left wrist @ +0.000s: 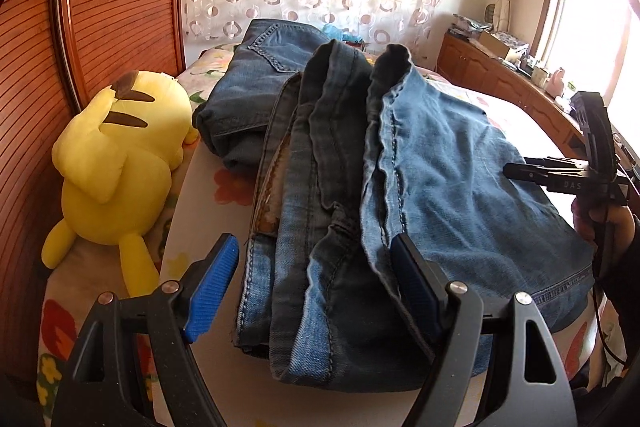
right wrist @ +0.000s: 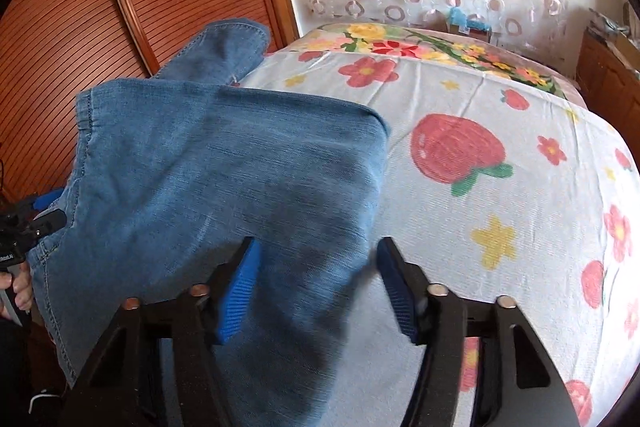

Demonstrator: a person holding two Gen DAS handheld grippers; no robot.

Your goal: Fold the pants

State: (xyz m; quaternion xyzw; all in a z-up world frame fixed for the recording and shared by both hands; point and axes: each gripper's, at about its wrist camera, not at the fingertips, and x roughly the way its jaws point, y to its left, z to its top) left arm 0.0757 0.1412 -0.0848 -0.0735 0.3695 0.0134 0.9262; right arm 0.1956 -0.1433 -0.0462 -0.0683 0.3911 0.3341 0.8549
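- Blue jeans (left wrist: 352, 211) lie bunched on a bed with a flowered sheet (right wrist: 500, 155), folded over so layers stack for the next fold.
- The left claw (left wrist: 316, 291) is spread wide, its blue pads straddling the jeans' near hem without pinching, seemingly ready to gather it.
- The right claw (right wrist: 316, 287) is also apart, straddling the jeans' right edge, gripping nothing.
- A yellow plush toy (left wrist: 120, 163) rests left of the jeans.

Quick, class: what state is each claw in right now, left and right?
Left claw: open, astride the jeans, gripping nothing.
Right claw: open, jeans between its pads, not clamped.
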